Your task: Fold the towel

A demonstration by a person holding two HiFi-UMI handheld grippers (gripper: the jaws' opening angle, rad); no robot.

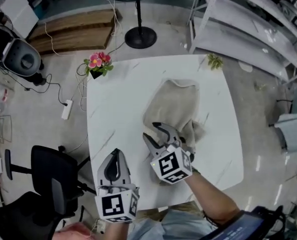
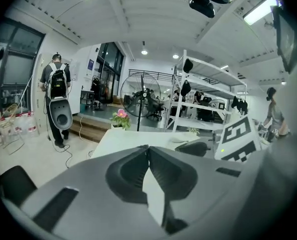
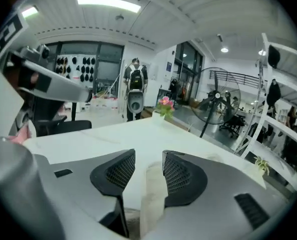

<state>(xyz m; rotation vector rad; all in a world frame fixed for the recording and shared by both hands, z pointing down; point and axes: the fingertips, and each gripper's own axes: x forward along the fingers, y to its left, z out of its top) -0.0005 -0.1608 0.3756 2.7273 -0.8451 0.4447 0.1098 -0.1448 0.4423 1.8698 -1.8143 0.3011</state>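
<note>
Beige towel (image 1: pixel 173 106) lies rumpled on the white table (image 1: pixel 113 109), a bit right of centre, w/ a bunched lump at its near right edge. Our right gripper (image 1: pixel 152 132) sits over the near edge, jaws well apart and gripping nothing; cloth shows betw. them but the pads aren't on it. Left gripper (image 1: pixel 114 154) is closed tight, empty, over bare table to the towel's left. We'd judge the towel soft, light and floppy, prob. not slippery, so we'd pinch corners or a single edge layer, not the lump.
</note>
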